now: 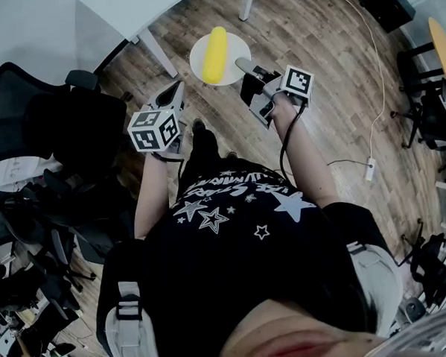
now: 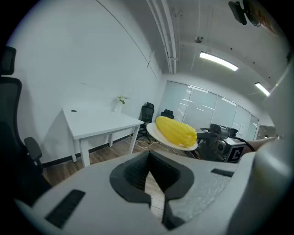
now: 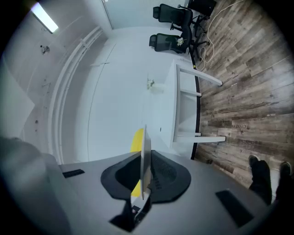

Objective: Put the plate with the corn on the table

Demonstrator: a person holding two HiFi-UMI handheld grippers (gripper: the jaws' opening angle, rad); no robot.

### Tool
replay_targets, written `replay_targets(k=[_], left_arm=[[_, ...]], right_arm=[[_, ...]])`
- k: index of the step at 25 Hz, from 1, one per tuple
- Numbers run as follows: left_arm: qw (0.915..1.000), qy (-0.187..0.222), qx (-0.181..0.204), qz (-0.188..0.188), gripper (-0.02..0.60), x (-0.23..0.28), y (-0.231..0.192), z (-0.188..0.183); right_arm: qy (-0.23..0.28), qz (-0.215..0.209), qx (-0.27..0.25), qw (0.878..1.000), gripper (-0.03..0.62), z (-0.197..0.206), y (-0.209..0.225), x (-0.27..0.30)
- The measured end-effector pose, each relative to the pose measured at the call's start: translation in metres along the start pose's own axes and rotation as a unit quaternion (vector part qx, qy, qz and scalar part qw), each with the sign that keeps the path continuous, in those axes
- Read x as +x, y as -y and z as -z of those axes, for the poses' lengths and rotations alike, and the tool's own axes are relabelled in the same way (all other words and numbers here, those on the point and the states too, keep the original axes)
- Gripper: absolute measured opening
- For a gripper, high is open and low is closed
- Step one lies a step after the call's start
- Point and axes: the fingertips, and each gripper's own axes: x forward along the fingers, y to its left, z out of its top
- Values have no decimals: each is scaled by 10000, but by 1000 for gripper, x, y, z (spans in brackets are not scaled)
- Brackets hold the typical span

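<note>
My right gripper (image 1: 242, 64) is clamped on the near rim of the white plate (image 1: 233, 45), and the pads pinch its thin edge between them. The plate sticks out level ahead of those jaws. The yellow corn (image 1: 216, 53) lies on it just past the tips. My left gripper (image 1: 176, 90) has nothing in it. Its jaws look closed at the tips, with only a sliver of gap lower down, though I can't be sure. From the left jaws, the plate hangs ahead and to the right, above the wooden floor (image 1: 329, 64). The white table (image 2: 98, 122) stands ahead to the left, apart from the plate.
</note>
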Motion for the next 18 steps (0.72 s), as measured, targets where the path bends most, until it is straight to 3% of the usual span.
replay_targets(k=[12, 18], left_arm=[[10000, 0, -6, 30, 6, 3, 14, 3], [9996, 28, -256, 72, 6, 5, 21, 4]], right_arm=[[4, -71, 40, 10000, 38, 1, 0, -14], [-17, -151, 50, 9999, 38, -2, -2, -20]])
